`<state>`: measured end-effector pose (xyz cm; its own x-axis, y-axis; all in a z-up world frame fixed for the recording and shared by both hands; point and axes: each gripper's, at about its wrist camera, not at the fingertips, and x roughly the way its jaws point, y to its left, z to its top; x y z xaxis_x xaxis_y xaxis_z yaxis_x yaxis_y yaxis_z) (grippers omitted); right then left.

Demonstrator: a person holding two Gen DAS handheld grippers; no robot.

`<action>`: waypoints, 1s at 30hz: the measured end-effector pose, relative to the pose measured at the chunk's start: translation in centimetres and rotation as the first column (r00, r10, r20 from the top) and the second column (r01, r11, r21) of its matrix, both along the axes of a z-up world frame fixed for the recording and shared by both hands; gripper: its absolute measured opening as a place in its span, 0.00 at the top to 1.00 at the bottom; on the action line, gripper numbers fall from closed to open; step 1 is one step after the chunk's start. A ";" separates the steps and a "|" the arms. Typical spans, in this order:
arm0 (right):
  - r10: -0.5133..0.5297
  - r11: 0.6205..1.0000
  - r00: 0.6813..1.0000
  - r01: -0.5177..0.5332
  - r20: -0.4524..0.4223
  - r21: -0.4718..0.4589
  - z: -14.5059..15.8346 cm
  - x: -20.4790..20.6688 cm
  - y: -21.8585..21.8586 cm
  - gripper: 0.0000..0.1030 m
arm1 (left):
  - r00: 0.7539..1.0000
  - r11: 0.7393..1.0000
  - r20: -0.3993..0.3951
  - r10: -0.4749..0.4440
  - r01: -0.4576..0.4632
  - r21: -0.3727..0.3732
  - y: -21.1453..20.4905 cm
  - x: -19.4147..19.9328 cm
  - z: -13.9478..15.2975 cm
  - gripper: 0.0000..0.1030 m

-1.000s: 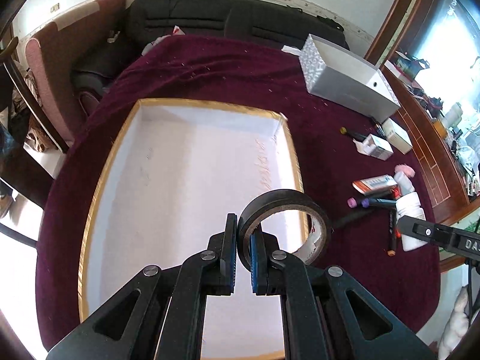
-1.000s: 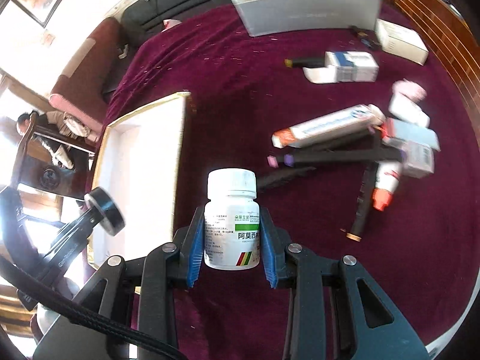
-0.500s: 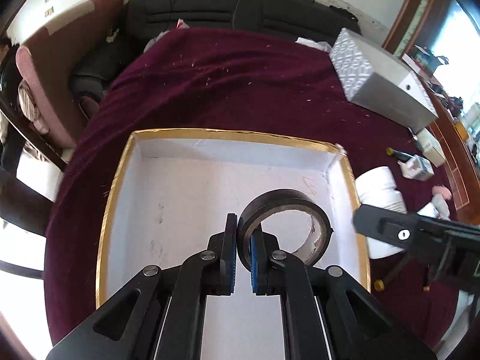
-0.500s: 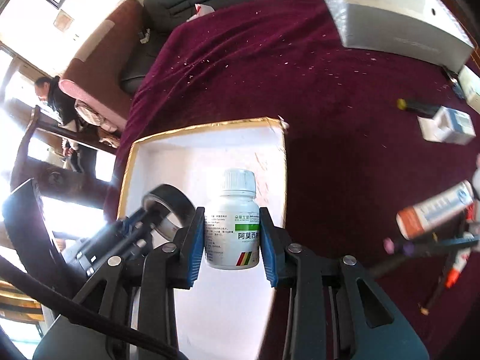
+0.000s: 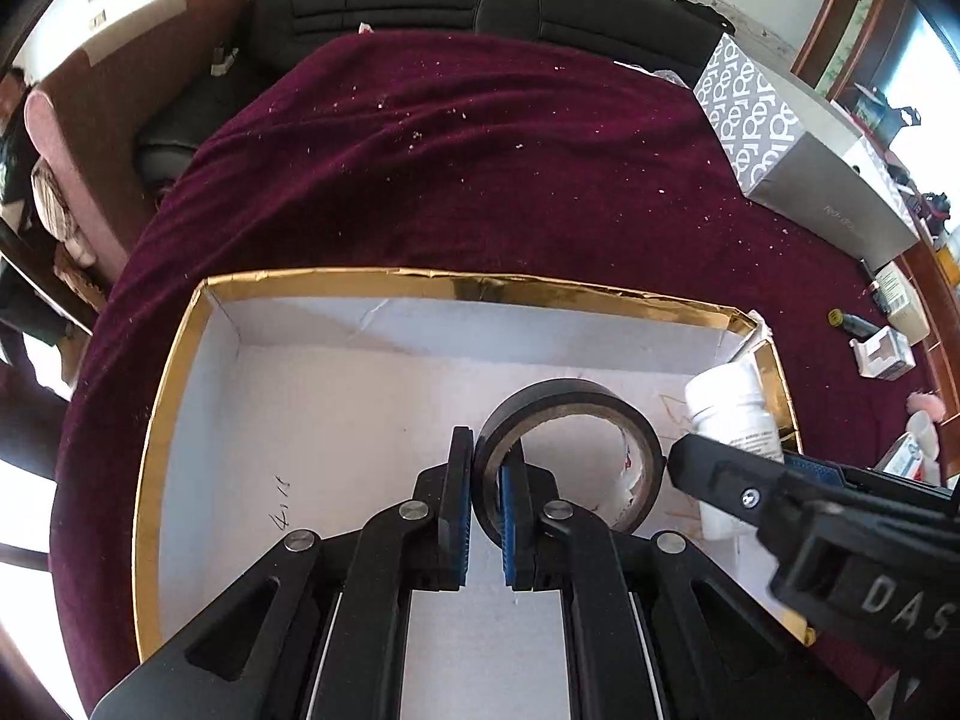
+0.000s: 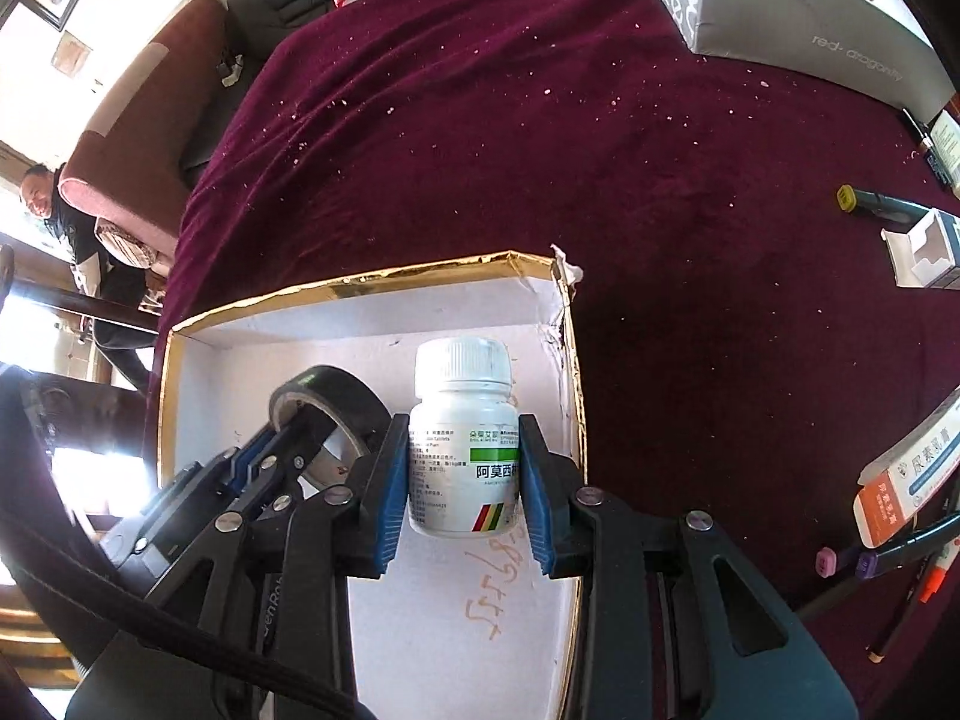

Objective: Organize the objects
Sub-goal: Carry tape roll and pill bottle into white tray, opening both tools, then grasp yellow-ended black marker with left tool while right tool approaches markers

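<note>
— Where are you in the job?

— Mid-delivery, I'd judge. Both my claws are over the big shallow box (image 5: 180,420), the white cardboard one with a gold foil rim, which sits on the counter (image 5: 480,168) under a dark maroon velvety cloth flecked with pale crumbs. Nothing that I can see lies in the box apart from what I carry, though my own claws hide part of its floor. There are only pen scribbles on the bare part

— What are you carrying?

— My left claw (image 5: 487,510) is closed on the wall of a roll of black tape (image 5: 648,450), one finger outside the ring and one inside, so the roll stands on edge. It is a glossy hoop with a paler inner core. My right claw (image 6: 462,480) is closed on a white plastic pill bottle (image 6: 462,444), upright, ribbed cap on top, with a printed label showing a green band and coloured stripes. It is near the box's right wall, just beside the tape

— And next?

— I think both want lowering to the box floor before I let go. The bottle is smooth and round, so it should go down flat on its base. The tape could roll if released on edge, so I'd tip it flat. The leftover clutter, a toothpaste carton (image 6: 900,480) and markers (image 6: 870,558), waits on the cloth to the right
</note>
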<state>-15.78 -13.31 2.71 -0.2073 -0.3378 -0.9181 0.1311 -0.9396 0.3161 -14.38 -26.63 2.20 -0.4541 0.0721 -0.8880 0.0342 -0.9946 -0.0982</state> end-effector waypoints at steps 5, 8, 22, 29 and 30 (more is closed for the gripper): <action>-0.011 1.000 1.000 0.011 -0.001 0.000 -0.4 -0.4 0.3 0.69 | 1.000 1.000 -0.006 0.014 -0.014 -0.023 -0.2 0.1 0.0 0.80; 0.001 1.000 1.000 -0.001 0.000 -0.008 -0.1 -0.4 0.2 0.64 | 0.999 0.999 0.004 0.036 -0.036 -0.022 -0.4 0.3 0.1 0.65; -0.035 0.999 0.994 0.032 -0.103 -0.036 4.8 3.6 4.7 0.50 | 0.998 0.999 -0.039 0.041 -0.040 0.024 0.9 4.3 4.9 0.65; -0.145 0.989 0.980 0.141 -0.137 -0.039 6.1 6.6 12.9 0.47 | 0.994 0.997 -0.083 -0.072 0.074 0.023 7.7 7.3 8.4 0.64; -0.157 0.987 0.978 0.153 -0.137 -0.041 6.1 7.1 14.3 0.47 | 0.992 0.995 -0.086 -0.091 0.094 0.021 9.1 7.7 8.7 0.64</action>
<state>-8.70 0.99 8.83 -0.3844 -0.3185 -0.8665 0.0290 -0.9423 0.3335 -6.70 -17.55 10.87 -0.5179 0.1392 -0.8441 -0.0674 -0.9902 -0.1220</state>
